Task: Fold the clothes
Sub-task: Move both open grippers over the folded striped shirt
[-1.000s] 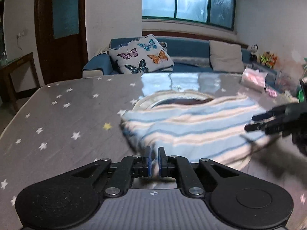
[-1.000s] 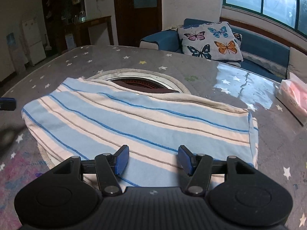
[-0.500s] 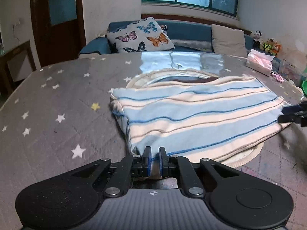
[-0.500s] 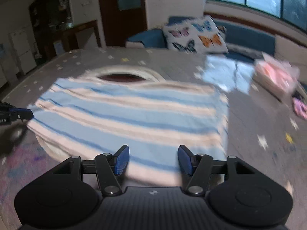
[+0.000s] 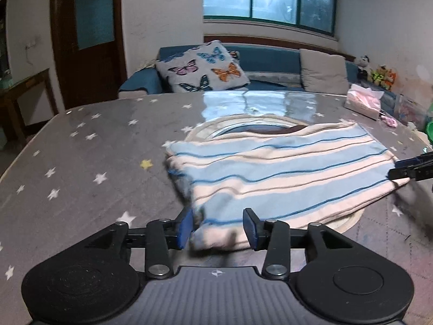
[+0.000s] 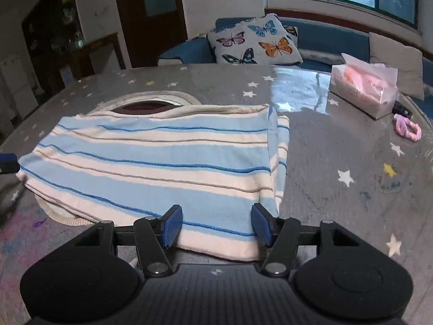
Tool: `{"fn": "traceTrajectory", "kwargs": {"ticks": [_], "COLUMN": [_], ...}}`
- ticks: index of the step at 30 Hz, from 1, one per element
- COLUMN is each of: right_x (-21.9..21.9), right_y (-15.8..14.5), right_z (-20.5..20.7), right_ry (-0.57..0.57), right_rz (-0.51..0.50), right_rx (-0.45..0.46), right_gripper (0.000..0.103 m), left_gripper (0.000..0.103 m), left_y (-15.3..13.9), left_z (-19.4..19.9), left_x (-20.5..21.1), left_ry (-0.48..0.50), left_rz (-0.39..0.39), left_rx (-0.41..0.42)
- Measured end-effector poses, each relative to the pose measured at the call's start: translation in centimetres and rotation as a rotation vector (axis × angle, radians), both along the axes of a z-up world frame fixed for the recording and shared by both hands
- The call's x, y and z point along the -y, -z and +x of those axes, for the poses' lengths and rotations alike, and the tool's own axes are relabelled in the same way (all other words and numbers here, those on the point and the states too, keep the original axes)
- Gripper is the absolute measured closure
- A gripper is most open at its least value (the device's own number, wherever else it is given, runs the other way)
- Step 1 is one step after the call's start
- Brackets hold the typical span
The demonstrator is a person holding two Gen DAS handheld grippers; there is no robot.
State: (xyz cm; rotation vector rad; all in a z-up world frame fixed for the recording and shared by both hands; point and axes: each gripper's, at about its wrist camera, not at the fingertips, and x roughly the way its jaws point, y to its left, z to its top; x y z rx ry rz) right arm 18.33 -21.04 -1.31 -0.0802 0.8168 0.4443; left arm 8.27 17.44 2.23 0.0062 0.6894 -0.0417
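Living rm w/ a blue sofa (image 5: 270, 57) and butterfly cushion (image 5: 201, 70) is sitting behind a grey star-print table (image 5: 81, 146), glossy under the window glare. The striped garment (image 5: 284, 173), pale blue and cream, is lying flat mid-table, already folded into a rectangle, partly covering a round mat (image 6: 151, 100) peeking out at its far edge.

Left gripper (image 5: 217, 226) is at 6 o'clock in its own view, jaws opening right now; the garment's near-left corner is lying between the pads but they aren't pressing it, so it's letting go. Right gripper (image 6: 216, 226) is standing about half open over the near-right corner, cloth under and between the pads, nothing clamped.

Step, as I'm reading it: one fold is just being laid down and released. Next move prob. calls for both sets of jaws regrasping matching corners on one short side and carrying them across for another fold, keeping edges lined up so the layers aren't skewing.

View diffs: the right wrist cam is showing the doubled edge at 3 o'clock, an under layer poking out past the top one, plus a pink tissue pack (image 6: 365, 89) and a pink hair tie (image 6: 407, 131). The left cam is showing the rumpled, blurry left edge at 9 o'clock, and the right gripper's tips coming in at 3 o'clock.
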Motion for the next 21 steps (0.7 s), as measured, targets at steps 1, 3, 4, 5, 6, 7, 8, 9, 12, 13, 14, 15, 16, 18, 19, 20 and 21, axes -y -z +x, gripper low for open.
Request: {"fn": "traceTrajectory", "kwargs": {"ticks": [1,3,4,5,6,7,8,9,12,13,14,15,16,18,19,20,21], "right_x": [-0.2,-1.2,-1.9,-2.8,-3.9,-5.1,-6.5,-7.8,-12.7,-14.4,-16.2,-18.0,-19.6,-23.1,-24.7,-26.4,-27.9], "right_y": [-0.2,-1.0,-1.4,-1.9,-2.2,-2.6,-2.9,-3.2,-4.0,-4.3,-4.5,-4.7,-4.9,-5.1,-5.1,-5.0,-4.8], "right_z": [-0.1,-0.2,-0.1,-0.1,0.0,0.2,0.5,0.7,1.3,1.5,1.7,1.8,2.0,2.4,2.5,2.7,2.7], "right_ry": [-0.004,-0.039,-0.065,-0.095,-0.128,-0.162,-0.197,-0.231,-0.332,-0.368,-0.403,-0.435,-0.463,-0.514,-0.536,-0.559,-0.583], "right_rz": [-0.010,-0.014,-0.013,-0.016,-0.022,-0.025,-0.024,-0.022,-0.011,-0.007,-0.003,0.001,0.006,0.014,0.015,0.012,-0.001], "right_rx": [0.004,0.012,0.015,0.018,0.021,0.022,0.020,0.017,0.014,0.014,0.013,0.010,0.006,-0.001,-0.005,-0.011,-0.014], "right_gripper": [0.045,0.045,0.045,0.046,0.046,0.047,0.052,0.053,0.057,0.057,0.059,0.063,0.065,0.067,0.068,0.068,0.068], "left_gripper": [0.056,0.055,0.056,0.056,0.056,0.056,0.056,0.056,0.056,0.056,0.056,0.056,0.056,0.057,0.057,0.057,0.057], "left_y": [0.1,0.4,0.6,0.7,0.8,0.9,1.0,1.1,1.5,1.5,1.6,1.7,1.8,1.9,2.0,2.1,2.1], "left_z": [-0.2,-0.4,-0.4,-0.5,-0.5,-0.4,-0.3,-0.3,-0.2,-0.3,-0.4,-0.4,-0.4,-0.5,-0.5,-0.6,-0.6], "left_x": [-0.3,-0.6,-0.6,-0.5,-0.5,-0.5,-0.5,-0.6,-0.7,-0.7,-0.6,-0.7,-0.7,-0.8,-0.9,-0.9,-1.0], "left_ry": [-0.009,-0.012,-0.012,-0.009,-0.006,-0.002,0.001,0.002,0.010,0.013,0.014,0.014,0.013,0.012,0.012,0.012,0.013], "left_rz": [-0.004,-0.015,-0.016,-0.015,-0.017,-0.023,-0.027,-0.029,-0.039,-0.043,-0.045,-0.049,-0.052,-0.059,-0.062,-0.065,-0.067], "left_rx": [-0.003,-0.008,-0.009,-0.005,0.000,0.004,0.005,0.004,0.000,0.002,0.003,0.004,0.006,0.009,0.010,0.011,0.012]}}
